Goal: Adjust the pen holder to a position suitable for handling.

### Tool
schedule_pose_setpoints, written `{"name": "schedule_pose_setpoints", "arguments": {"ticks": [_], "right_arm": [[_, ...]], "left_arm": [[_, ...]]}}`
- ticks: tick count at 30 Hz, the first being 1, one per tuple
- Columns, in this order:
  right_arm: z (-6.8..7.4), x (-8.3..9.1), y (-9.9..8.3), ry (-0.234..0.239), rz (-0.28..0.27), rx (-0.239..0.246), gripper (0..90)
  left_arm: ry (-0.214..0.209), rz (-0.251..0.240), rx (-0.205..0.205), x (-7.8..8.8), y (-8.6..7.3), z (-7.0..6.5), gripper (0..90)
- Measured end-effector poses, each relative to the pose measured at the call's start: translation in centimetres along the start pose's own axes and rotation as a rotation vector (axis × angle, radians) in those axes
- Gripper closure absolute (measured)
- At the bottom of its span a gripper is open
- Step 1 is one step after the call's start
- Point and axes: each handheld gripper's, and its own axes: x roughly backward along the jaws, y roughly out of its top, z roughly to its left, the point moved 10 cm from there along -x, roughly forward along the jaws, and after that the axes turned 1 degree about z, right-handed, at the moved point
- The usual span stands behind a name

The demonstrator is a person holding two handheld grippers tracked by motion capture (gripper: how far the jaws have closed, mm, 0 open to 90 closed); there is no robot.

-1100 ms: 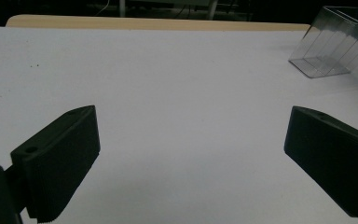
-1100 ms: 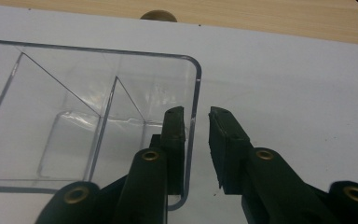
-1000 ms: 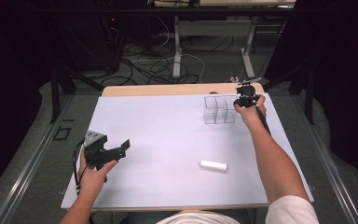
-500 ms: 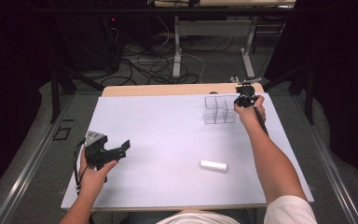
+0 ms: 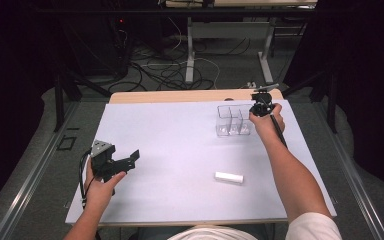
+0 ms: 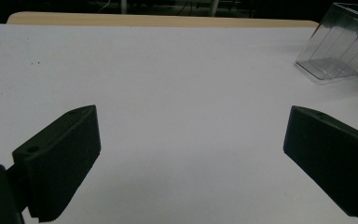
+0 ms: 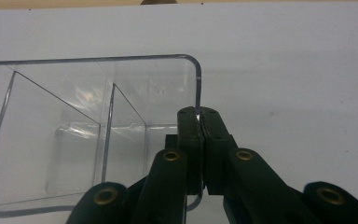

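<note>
clear box (image 7: 93, 140) wall clamped in right tool (image 7: 200, 114) (just closing) | left tool (image 6: 191, 154) apart, far off

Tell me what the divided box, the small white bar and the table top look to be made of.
Divided box: clear hard plastic, glossy; the table shows through its walls, which catch reflections. The right gripper is shut on one wall.
White bar: matte white, maybe chalk or plastic; too small to tell.
Table top: smooth matte white surface, with a wood-look edge at the far side.

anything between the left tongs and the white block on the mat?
Nothing visible. The left tongs stand open over bare white mat, and the white block lies apart to their right. The clear divided box sits farther back, off that path.
</note>
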Motion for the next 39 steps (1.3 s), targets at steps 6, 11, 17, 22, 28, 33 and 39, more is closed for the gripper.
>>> {"name": "schedule_pose_setpoints", "arguments": {"ticks": [6,11,17,22,28,33,39], "right_arm": [[1.8,0.7,-0.9,0.023,0.018,0.033,88.8],[3.5,1.1,-1.7,0.032,0.013,0.091,88.8],[5.3,1.8,-2.7,0.053,0.028,0.115,88.8],[5.9,1.8,-3.5,0.077,0.036,0.113,88.8],[6.2,2.0,-3.9,0.071,0.035,0.108,88.5],[6.5,2.3,-4.4,0.077,0.045,0.117,88.0],[6.8,2.3,-4.8,0.115,0.056,0.120,86.6]], "left_arm": [[-0.001,-0.001,-0.005,0.0,0.0,-0.1,4.0],[0.000,-0.003,-0.004,0.0,0.1,-0.1,4.0],[0.000,-0.006,-0.005,0.0,0.1,0.0,4.0],[-0.002,-0.004,-0.003,0.0,0.1,-0.1,4.0],[-0.001,-0.003,-0.003,0.0,0.1,-0.1,4.0],[-0.001,-0.003,-0.003,0.0,0.1,-0.1,4.0],[-0.001,0.000,-0.004,0.0,0.0,-0.1,4.0]]}}
